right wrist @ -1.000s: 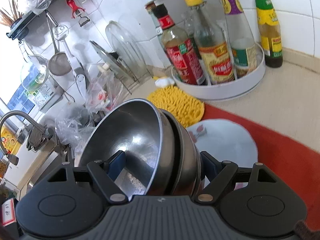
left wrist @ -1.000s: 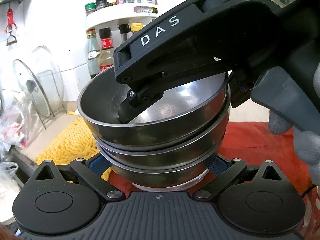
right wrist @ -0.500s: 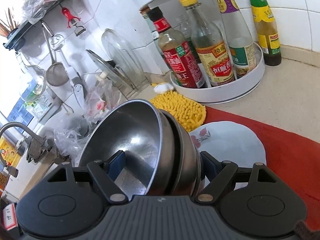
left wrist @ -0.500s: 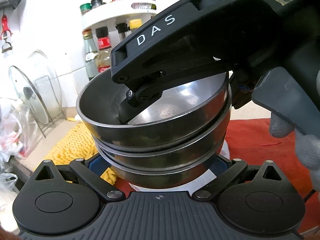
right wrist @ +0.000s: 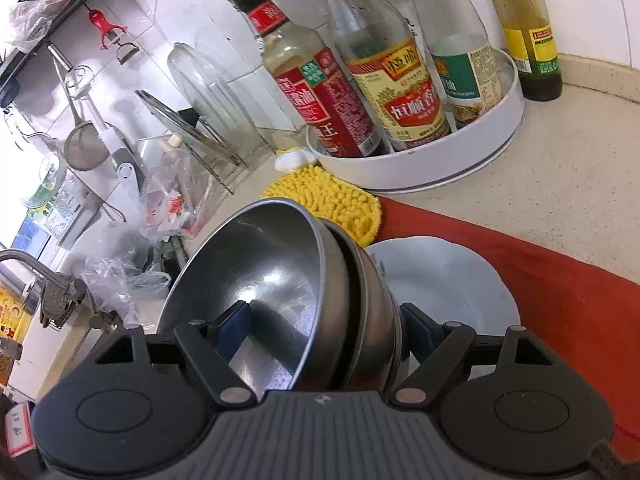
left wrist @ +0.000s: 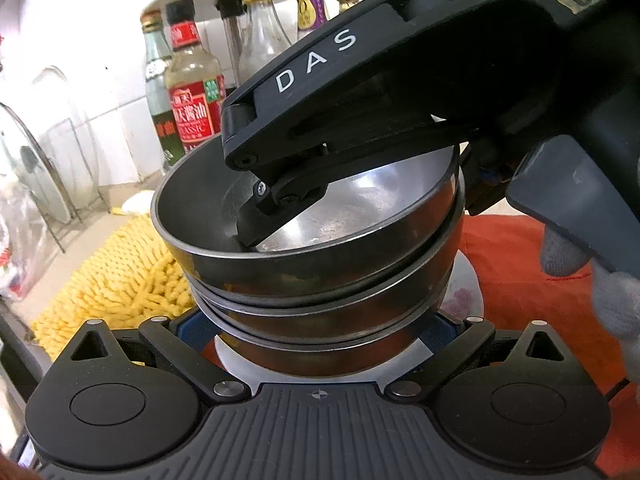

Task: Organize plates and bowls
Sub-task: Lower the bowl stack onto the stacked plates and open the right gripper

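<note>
The right gripper [right wrist: 320, 324] pinches the rims of three nested steel bowls [left wrist: 320, 272], stiff, slick and prone to sliding apart, just over the white plate [right wrist: 448, 280], the left gripper [left wrist: 316, 332] spread open around their base.

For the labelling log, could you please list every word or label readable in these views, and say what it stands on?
"DAS": white letters on the black right gripper arm.
"CLASSIC": red label of the clear red-capped sauce bottle.
"恒顺": yellow-and-red label of the clear glass vinegar bottle.
Other bottle labels and the plastic packets: too small or blurred.
</note>
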Available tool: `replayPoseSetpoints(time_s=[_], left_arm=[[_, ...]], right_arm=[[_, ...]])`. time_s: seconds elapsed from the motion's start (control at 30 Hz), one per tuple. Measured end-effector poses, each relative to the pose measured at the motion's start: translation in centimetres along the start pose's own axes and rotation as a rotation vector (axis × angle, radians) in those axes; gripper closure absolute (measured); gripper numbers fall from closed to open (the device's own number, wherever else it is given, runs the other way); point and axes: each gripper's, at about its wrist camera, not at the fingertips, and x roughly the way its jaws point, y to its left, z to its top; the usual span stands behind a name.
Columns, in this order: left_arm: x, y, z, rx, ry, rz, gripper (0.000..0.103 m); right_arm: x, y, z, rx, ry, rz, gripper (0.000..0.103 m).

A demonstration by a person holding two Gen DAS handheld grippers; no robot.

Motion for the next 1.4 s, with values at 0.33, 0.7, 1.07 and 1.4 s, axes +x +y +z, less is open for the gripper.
replayPoseSetpoints(time_s=[0.33, 0.7, 1.07, 1.4], left_arm=[[-1.4, 1.5, -1.2, 0.041, 0.016, -0.033, 0.003], [-0.6, 3.5, -1.2, 0.004, 0.017, -0.055, 0.004], [-3.6, 6.1, -2.7, -0.007, 0.024, -0.107, 0.004], [-3.4, 8.3, -1.1, -0.093, 0.07, -0.079, 0.004]], right_arm=[[0.4, -0.7, -0.7, -0.051, -0.015, -0.037, 0.026], [-0.3, -0.1, -1.8, -0.079, -0.024, -0.099, 0.026], [-0.7, 1.3, -2.6, -0.22, -0.061, -0.191, 0.027], [-2.2, 1.8, -2.5, -0.174, -0.086, -0.177, 0.027]])
